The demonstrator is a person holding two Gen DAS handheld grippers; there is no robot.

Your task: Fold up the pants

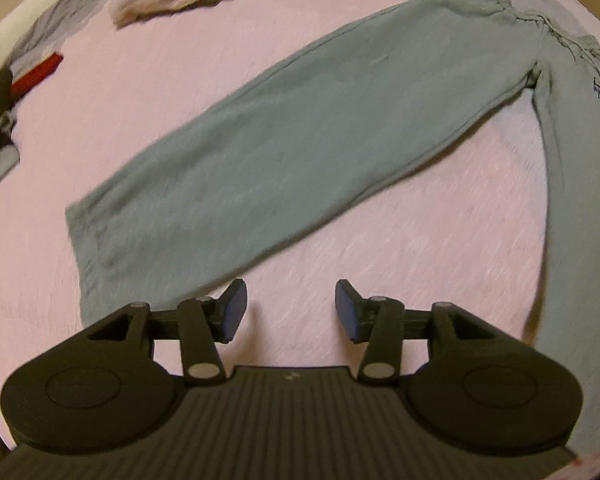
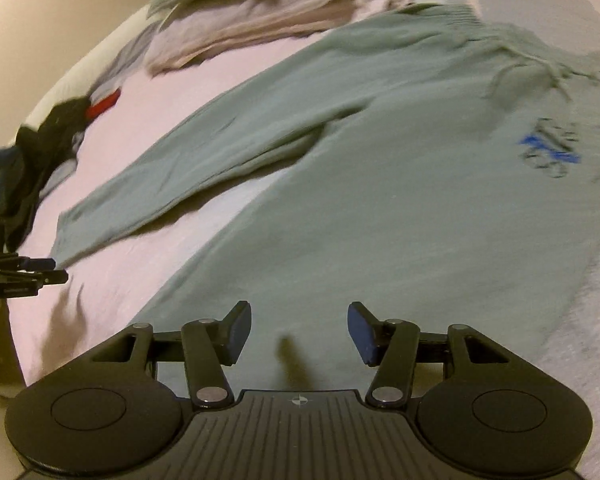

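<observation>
The sage-green cotton pants (image 1: 300, 128) lie flat on the pink bedsheet (image 1: 140, 80), legs splayed in a V. Both your left tongs (image 1: 290, 310) and right tongs (image 2: 299, 333) are spread, empty. Grab only 1 layer and the leg will drag and bunch.

Left claw (image 1: 291, 310) tilted downward, jaws apart and empty, right claw (image 2: 299, 333) likewise, holding nothing

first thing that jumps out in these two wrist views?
The grey-green pants dominate, spread flat across the pink bedsheet with legs splayed in a V and a blue logo near the waistband. Both tongs hang open and empty: the left tongs over bare sheet between the legs, the right tongs over one leg. Folded laundry is stacked beyond.
</observation>
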